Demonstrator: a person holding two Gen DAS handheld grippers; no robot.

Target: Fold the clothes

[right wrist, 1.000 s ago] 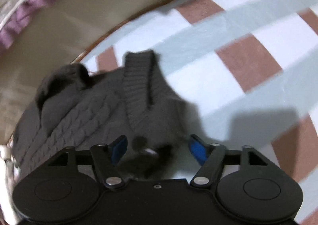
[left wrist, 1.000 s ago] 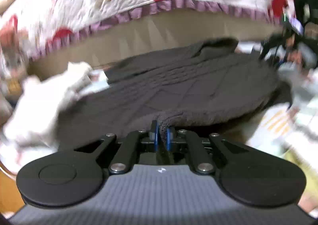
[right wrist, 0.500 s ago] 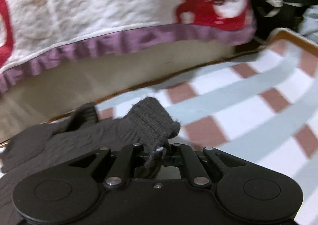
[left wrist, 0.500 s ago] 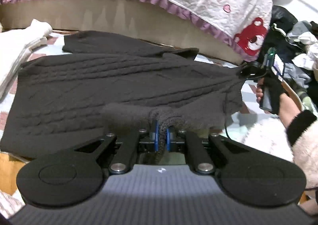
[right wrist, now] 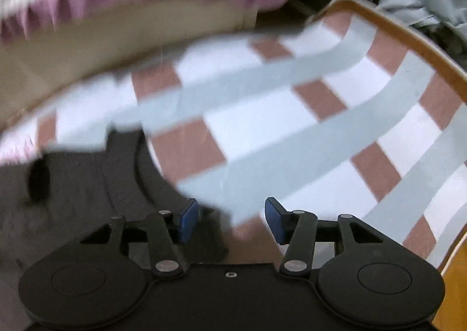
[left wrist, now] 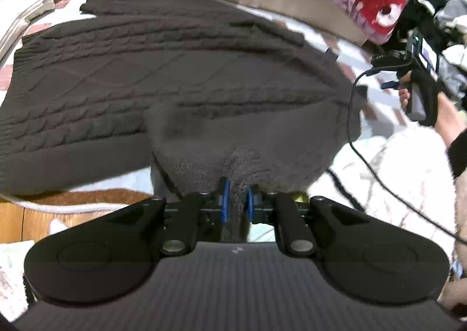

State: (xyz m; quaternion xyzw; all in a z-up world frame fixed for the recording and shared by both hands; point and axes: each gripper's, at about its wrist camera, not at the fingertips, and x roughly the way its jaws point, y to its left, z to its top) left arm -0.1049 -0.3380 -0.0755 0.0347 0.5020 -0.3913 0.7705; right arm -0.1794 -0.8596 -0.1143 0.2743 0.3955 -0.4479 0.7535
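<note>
Left gripper [left wrist: 236, 199] pinches the dark sweater [left wrist: 175, 74] hem, bulk spread ahead. Right gripper [right wrist: 230, 218] jaws have just been opening, nothing between; sweater sits left of it.

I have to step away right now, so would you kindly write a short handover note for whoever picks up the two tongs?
Left tongs: shut on a bunched fold of the dark cable-knit sweater.
Right tongs: have just been opening, nothing between the pads; the sweater edge lies just to their left.
Sweater: spread across the checked cloth, next to white clothes.
Done: one part is drawn over the body.
Left: lay down the held fold, fold the rest, smooth it.
</note>
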